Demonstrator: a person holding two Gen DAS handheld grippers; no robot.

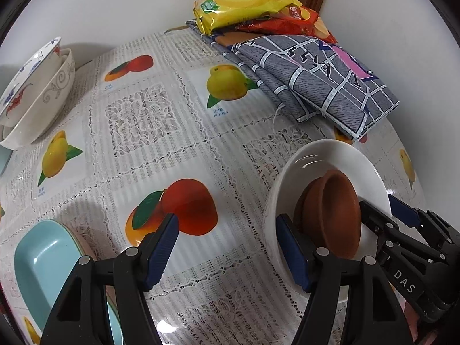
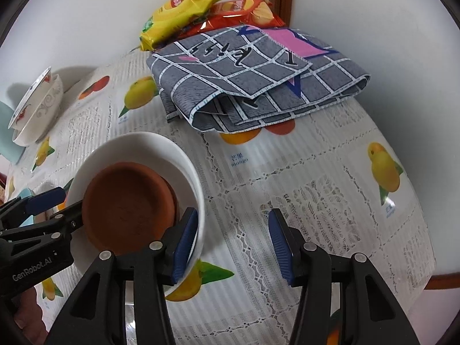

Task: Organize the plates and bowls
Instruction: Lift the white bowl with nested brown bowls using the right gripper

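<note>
A: How far along is the tidying?

B: Partly, I'd judge. A brown dish (image 2: 129,204) tilts inside the white bowl (image 2: 172,155) on the worktop (image 1: 201,132); two patterned bowls (image 1: 34,92) are nested, tipped sideways, far left. The blue plate (image 1: 43,261) lies apart, long axis running away from the camera.

A: And the grippers?

B: Left gripper (image 1: 227,253) is open, one finger inside the white bowl. Right gripper (image 2: 233,244) is open too, its left finger at the bowl's rim, holding nothing.

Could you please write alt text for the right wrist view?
A brown dish sits in a white bowl on a fruit-print tablecloth, beside the open right claw; the left claw enters at left. A folded grey cloth and snack bags lie behind.
</note>
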